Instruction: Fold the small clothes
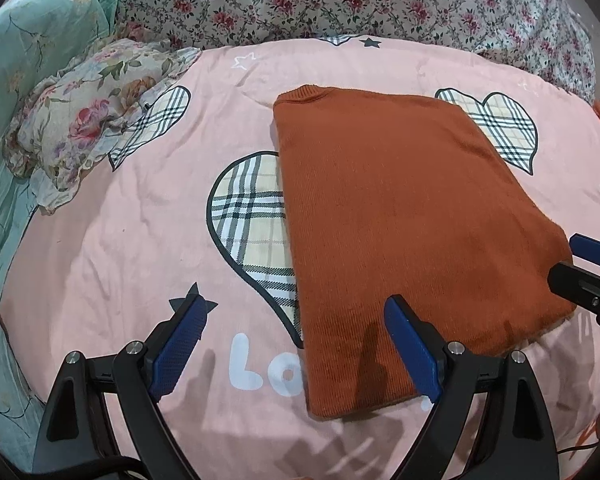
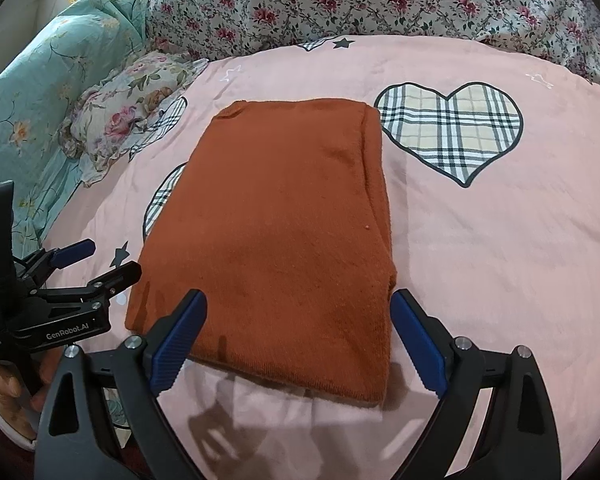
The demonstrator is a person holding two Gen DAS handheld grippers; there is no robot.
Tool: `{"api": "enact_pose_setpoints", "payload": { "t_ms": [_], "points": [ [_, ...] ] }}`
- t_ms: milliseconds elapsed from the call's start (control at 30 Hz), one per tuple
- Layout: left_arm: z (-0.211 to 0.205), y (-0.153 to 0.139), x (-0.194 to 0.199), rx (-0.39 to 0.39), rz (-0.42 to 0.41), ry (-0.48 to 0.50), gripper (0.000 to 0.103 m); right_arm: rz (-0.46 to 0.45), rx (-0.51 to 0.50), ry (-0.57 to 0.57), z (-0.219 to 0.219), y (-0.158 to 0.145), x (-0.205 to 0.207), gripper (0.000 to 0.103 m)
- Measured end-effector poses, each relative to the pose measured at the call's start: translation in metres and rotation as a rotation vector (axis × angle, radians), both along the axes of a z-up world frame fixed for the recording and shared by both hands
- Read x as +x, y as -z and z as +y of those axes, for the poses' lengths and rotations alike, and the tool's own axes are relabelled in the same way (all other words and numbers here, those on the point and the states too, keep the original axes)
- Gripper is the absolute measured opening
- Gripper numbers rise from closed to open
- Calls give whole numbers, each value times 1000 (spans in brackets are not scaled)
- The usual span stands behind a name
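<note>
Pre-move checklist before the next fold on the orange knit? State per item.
1. Left claw open, nothing between pads: ok.
2. Right claw open, nothing between pads: ok.
3. Orange sweater lies flat on the pink duvet, sides already folded in: ok.
4. Near hem in front of both claws, unobstructed: ok.
5. Floral pillow apart from the sweater: ok.
6. Sleeves tucked evenly underneath: cannot tell.

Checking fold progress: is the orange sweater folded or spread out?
Folded: the orange sweater lies as a compact rectangle, no sleeves out, a doubled edge down one side.
</note>
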State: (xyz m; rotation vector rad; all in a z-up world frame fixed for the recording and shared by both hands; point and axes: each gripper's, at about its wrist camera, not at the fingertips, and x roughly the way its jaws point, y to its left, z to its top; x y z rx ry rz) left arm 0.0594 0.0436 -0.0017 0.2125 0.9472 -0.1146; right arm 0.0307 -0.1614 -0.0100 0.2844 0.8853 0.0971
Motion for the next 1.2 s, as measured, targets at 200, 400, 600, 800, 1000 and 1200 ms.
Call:
{"api": "enact_pose_setpoints", "payload": {
  "t_ms": [200, 400, 600, 800, 1000, 1200],
  "points": [
    [0, -1, 5, -10, -5, -3, 91, -10, 5, -4, 1, 1, 4, 93],
    [-1, -1, 10, -33, -1, -4, 91, -19, 10, 5, -2, 0, 7, 94],
    [-3, 1, 13, -46, 12, -7, 91, -23, 22, 17, -5, 1, 8, 94],
    [-6, 2, 13, -58, 9, -1, 91, -21, 29, 22, -4, 3, 8, 94],
    [-7, 5, 14, -64, 14, 1, 92, -19, 32, 27, -5, 5, 9, 94],
    [-4, 5, 15, -79, 10, -2, 92, -18, 20, 29, -7, 4, 11, 94]
  ]
}}
